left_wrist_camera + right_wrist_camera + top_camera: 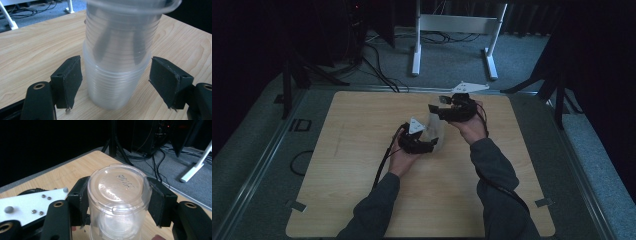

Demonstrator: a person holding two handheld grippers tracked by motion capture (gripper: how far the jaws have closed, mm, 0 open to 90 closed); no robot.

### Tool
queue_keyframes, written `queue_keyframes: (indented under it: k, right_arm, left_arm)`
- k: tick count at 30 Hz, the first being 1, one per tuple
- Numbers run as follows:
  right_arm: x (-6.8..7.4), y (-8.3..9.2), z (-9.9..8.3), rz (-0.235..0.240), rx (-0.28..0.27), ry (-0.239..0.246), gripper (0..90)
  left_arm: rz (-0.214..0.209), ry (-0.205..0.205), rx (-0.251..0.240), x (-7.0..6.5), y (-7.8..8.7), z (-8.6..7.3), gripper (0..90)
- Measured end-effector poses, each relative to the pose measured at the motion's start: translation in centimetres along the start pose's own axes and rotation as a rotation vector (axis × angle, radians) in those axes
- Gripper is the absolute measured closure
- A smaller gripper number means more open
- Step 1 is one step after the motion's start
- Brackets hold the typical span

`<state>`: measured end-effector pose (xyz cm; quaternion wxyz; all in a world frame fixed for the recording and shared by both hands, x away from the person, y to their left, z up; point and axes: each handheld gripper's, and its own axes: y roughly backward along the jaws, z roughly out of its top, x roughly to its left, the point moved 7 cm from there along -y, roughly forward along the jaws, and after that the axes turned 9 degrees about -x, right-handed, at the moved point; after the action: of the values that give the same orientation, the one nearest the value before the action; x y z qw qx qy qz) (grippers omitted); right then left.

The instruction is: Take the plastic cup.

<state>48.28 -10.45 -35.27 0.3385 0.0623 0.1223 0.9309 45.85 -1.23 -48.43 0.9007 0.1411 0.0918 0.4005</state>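
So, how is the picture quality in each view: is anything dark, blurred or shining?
High view: dim overall, dark surroundings, the clear cups hard to make out on the table. Left gripper view: brighter, the upper cup smeared by blur, the left tongs sharper. Right gripper view: black background, soft glare on the cup's flat end between the right tongs.

Two stacked cups (435, 131) stand on the table (357, 150), near its middle. The left gripper (428, 145) sits at the stack's near-left side, the right gripper (438, 111) behind it, higher up, jaws either side of the upper cup (117, 195).
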Motion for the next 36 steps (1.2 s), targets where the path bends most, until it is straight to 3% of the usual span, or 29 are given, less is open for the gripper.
queue_keyframes:
  k: [36]
  right_arm:
    - [0.1, 2.7, 3.6, 0.013, -0.05, -0.009, 41.3]
  left_arm:
    - [0.004, 0.001, -0.03, 0.4, 1.3, 0.9, 27.6]
